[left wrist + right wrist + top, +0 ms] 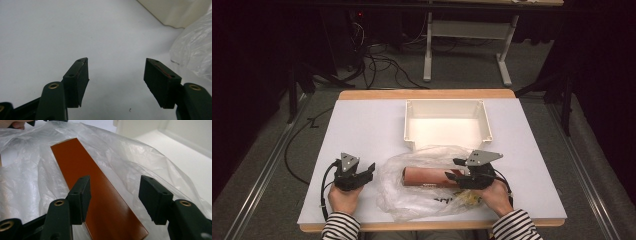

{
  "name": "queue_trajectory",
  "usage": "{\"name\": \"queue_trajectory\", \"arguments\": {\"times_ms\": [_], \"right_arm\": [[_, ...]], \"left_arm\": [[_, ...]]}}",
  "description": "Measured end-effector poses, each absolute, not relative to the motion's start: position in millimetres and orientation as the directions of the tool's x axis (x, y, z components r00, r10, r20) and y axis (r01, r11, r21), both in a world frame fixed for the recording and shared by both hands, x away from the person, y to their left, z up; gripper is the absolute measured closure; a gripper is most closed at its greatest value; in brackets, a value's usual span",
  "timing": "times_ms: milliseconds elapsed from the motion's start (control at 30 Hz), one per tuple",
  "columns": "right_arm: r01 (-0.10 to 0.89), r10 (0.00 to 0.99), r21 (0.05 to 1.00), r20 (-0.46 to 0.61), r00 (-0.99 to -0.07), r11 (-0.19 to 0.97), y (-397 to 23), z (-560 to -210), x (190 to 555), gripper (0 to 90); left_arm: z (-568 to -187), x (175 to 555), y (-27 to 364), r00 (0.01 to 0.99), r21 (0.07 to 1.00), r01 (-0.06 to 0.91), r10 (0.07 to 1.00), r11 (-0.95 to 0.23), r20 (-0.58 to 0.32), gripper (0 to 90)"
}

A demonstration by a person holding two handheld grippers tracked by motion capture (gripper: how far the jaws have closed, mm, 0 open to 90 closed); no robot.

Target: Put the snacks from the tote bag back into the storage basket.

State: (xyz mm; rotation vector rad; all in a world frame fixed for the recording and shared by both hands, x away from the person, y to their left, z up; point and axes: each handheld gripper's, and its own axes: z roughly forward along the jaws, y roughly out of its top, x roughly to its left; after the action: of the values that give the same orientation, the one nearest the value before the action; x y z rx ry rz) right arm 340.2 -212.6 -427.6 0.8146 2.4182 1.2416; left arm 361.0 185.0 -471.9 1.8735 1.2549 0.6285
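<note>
A clear plastic bag [422, 187] lies crumpled on the white table near the front edge, with a long reddish-brown box [427, 176] lying inside it. My right gripper [453, 169] hovers at the box's right end, open, its jaws apart over the box [100, 202] and the bag [30, 185], nothing pressed between them. To the left of the bag, my left gripper [371, 170] stands open above bare table; its jaws [116, 75] hold nothing, and the bag's edge [195, 47] shows at the right of the left gripper view.
A white rectangular bin [447, 122] stands behind the bag at the table's middle, its corner [175, 12] visible from the left gripper. A desk frame and cables stand on the floor beyond the table. Bare table [362, 125] spreads to the left.
</note>
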Motion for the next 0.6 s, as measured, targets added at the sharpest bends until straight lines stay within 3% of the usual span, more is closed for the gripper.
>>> {"name": "queue_trajectory", "arguments": {"times_ms": [600], "right_arm": [[0.326, 0.516, 0.774, 0.000, -0.857, 0.542, -178.8, -428.8, 348.7, 39.4]], "left_arm": [[-485.6, 374.2, 178.3, 0.389, 0.783, 0.566, 0.921, -0.259, 0.024, 34.9]]}}
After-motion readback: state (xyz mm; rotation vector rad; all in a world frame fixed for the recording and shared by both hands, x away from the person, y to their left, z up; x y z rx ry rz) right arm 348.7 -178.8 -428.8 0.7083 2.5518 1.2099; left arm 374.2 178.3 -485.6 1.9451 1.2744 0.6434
